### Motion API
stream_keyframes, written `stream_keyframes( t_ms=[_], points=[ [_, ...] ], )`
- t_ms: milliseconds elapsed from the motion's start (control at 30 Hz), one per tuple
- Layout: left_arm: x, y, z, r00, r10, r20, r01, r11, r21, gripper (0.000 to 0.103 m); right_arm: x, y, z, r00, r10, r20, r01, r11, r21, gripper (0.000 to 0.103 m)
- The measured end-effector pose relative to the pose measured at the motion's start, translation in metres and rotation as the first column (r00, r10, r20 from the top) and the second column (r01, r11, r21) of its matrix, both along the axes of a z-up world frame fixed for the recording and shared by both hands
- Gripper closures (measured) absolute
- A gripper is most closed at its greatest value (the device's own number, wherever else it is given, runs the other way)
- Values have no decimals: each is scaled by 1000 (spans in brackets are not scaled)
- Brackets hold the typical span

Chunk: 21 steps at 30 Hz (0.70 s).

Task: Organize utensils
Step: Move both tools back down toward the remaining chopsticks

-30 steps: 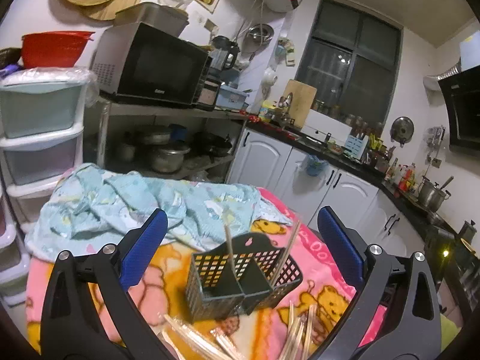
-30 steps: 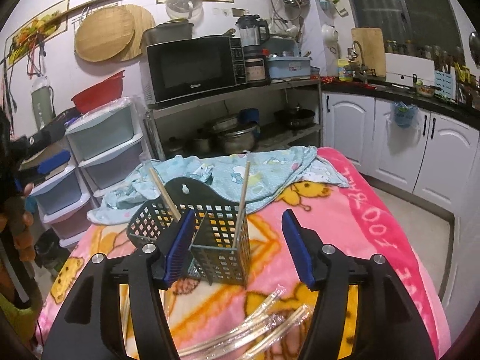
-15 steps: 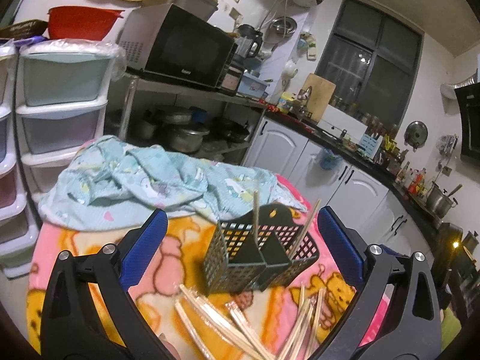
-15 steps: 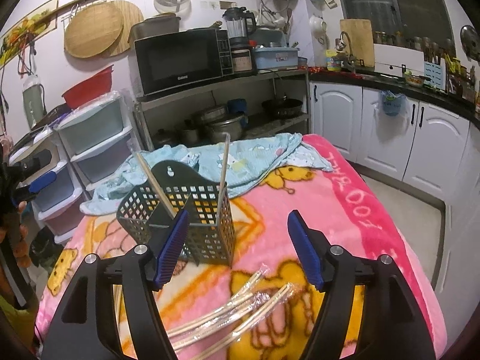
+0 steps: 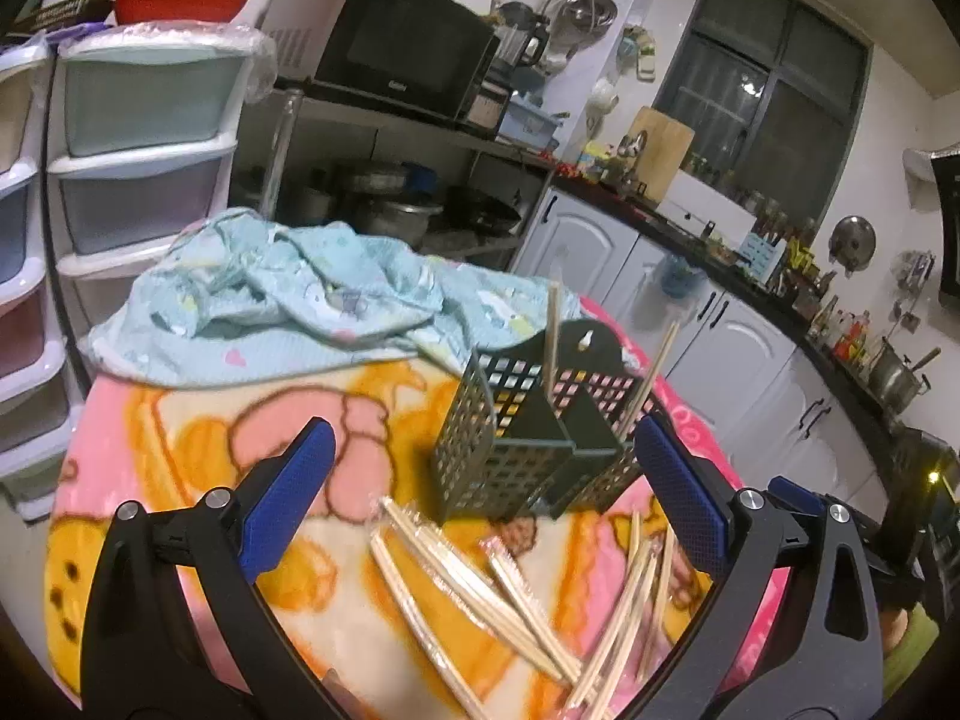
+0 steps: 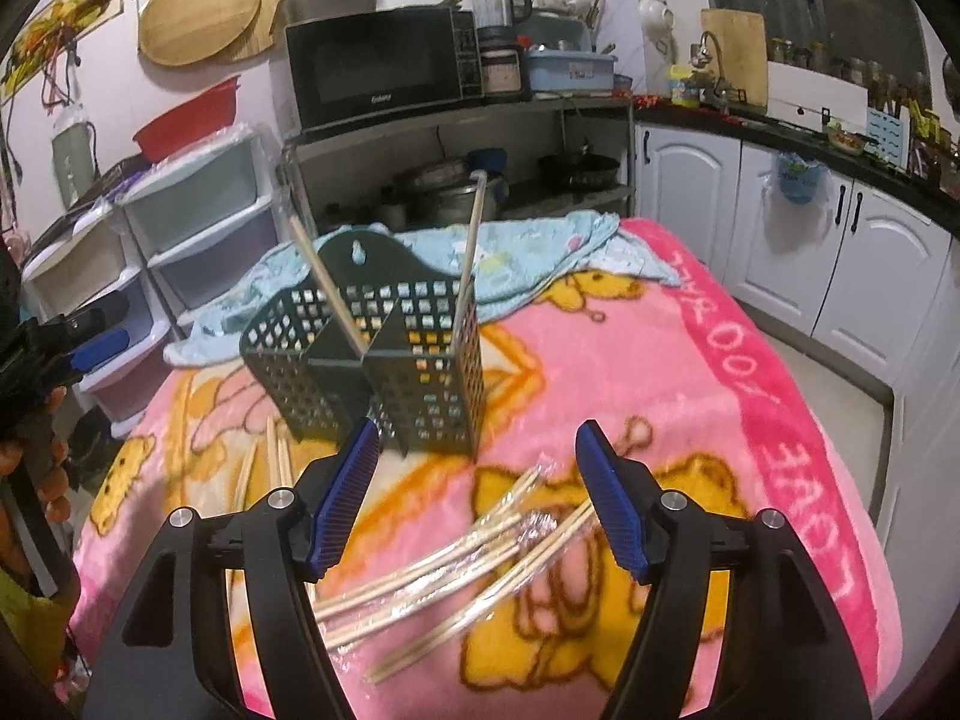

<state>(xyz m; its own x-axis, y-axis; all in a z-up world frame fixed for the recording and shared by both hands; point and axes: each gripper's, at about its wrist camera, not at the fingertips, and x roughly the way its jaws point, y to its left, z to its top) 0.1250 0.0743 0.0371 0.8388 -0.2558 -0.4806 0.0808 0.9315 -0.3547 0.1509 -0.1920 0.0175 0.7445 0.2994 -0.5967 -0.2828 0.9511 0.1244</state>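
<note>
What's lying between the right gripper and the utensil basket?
In the right wrist view, wrapped chopsticks lie on the blanket between the open right gripper and the basket, with bare blanket nearer the basket.

One caddy, two upright chopsticks

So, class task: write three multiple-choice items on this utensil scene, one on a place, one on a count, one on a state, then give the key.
1. Where do the wrapped chopsticks lie?
A in a drawer
B on the blanket in front of the holder
C in the microwave

2. How many sticks stand in the holder?
A two
B five
C none

3. The right gripper is:
A shut on a stick
B open, empty
C shut on the holder

Key: B, they rest loose on the blanket; A, one per compartment; B, its jaws stand apart with nothing between them.
</note>
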Motion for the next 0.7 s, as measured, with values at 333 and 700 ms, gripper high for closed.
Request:
stream_keyframes(
  t_ms=[333, 700],
  points=[
    [-7, -9, -32, 996, -9, -84, 11, 1000, 24, 11, -4, 15, -31, 995, 46, -89, -48, 999, -13, 37],
    [-7, -18, -74, 981, -52, -186, 56, 998, 18, 11, 17, 16, -72, 971, 40, -234, -40, 999, 7, 46]
  ],
)
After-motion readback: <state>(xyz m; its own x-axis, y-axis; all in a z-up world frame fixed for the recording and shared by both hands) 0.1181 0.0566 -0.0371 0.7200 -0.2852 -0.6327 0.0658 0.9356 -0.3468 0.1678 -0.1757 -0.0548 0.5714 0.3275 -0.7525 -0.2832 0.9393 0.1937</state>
